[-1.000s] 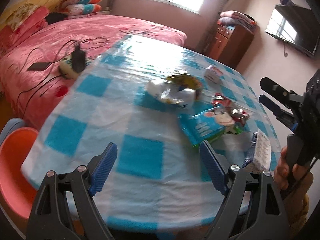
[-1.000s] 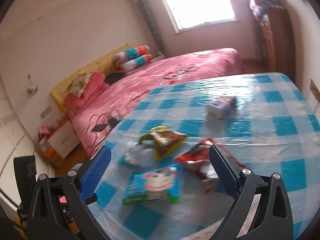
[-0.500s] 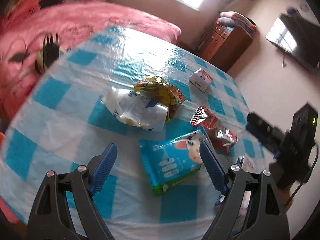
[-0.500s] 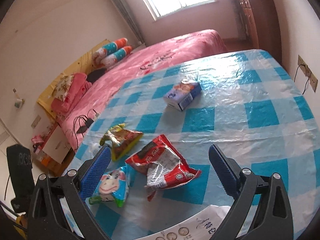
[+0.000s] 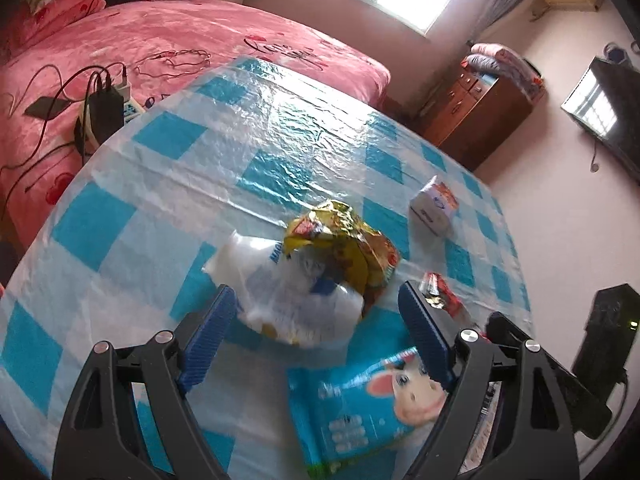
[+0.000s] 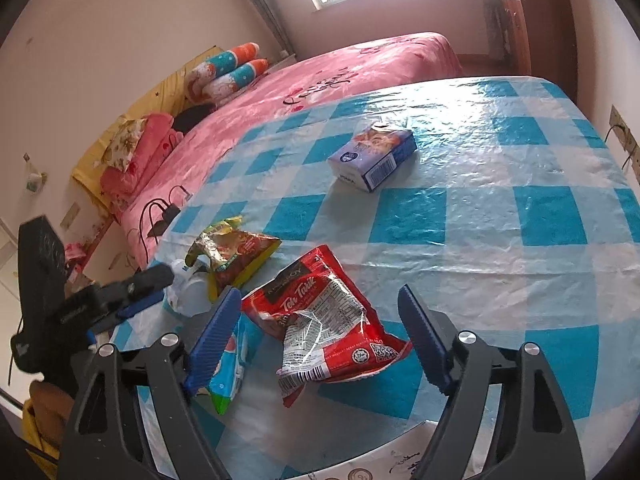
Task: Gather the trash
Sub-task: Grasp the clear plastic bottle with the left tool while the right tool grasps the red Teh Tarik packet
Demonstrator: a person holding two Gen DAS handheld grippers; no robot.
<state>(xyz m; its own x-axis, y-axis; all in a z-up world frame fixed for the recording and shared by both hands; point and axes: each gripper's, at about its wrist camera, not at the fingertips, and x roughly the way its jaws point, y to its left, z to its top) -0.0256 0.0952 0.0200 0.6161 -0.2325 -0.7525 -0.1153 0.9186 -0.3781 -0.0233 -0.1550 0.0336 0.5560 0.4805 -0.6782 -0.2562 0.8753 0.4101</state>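
Two spread tools over a trash-strewn table [image 6: 500, 152]
The left tool [image 5: 316, 320] hangs open around a crumpled white bag [image 5: 288, 300]; only its view shows the yellow wrapper [image 5: 352, 240] clearly. The right tool [image 6: 320, 328], jaws just narrowed yet gripping nothing, straddles the red packet [image 6: 328, 320]; the blue pack [image 6: 228, 364] sits half hidden behind its left finger

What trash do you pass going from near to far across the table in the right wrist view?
Red packet → yellow packet → small carton.
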